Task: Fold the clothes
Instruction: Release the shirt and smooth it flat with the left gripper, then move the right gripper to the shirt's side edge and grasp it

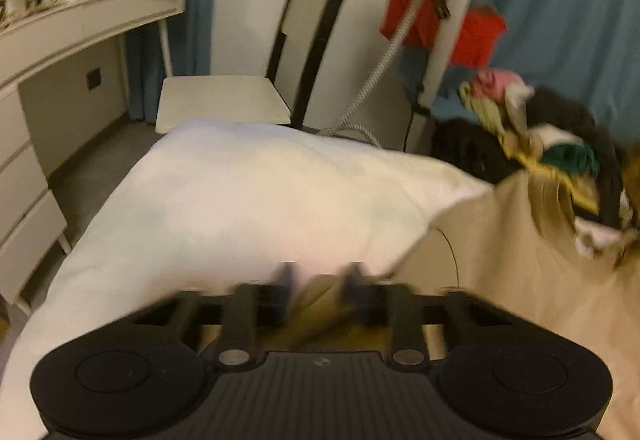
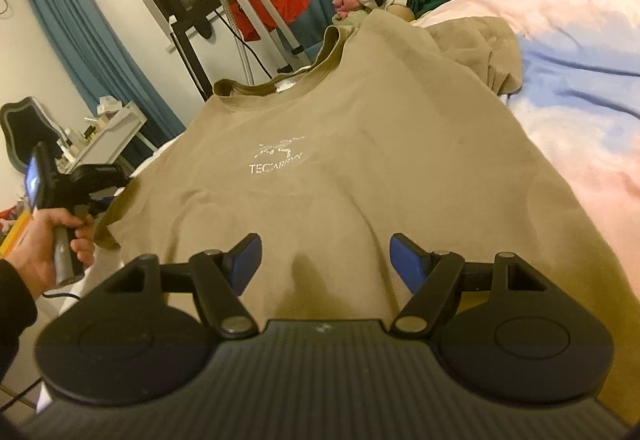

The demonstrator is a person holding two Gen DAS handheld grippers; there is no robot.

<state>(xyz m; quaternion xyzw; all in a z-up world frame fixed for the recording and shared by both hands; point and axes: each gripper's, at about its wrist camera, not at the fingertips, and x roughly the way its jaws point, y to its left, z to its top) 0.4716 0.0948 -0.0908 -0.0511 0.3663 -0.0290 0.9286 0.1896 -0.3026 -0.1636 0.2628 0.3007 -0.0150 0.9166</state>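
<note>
On the bed (image 2: 580,88), tan T-shirt (image 2: 340,160) spread flat. Left gripper (image 1: 320,280) blurred, clamped on shirt's sleeve edge beside pillow (image 1: 240,192); right gripper (image 2: 325,260) gaping over hem, empty.

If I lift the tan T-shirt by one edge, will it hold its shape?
Probably not. The tan T-shirt already lies in soft wrinkles with a crumpled sleeve, so it should droop. It looks light and would likely slide on the smooth bedsheet.

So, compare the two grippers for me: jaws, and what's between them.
The left gripper has its jaws nearly closed on a fold of the tan T-shirt; the right gripper stands wide open above the shirt, gripping nothing. The left is motion-blurred, the right sharp. Both have blue pads.
</note>
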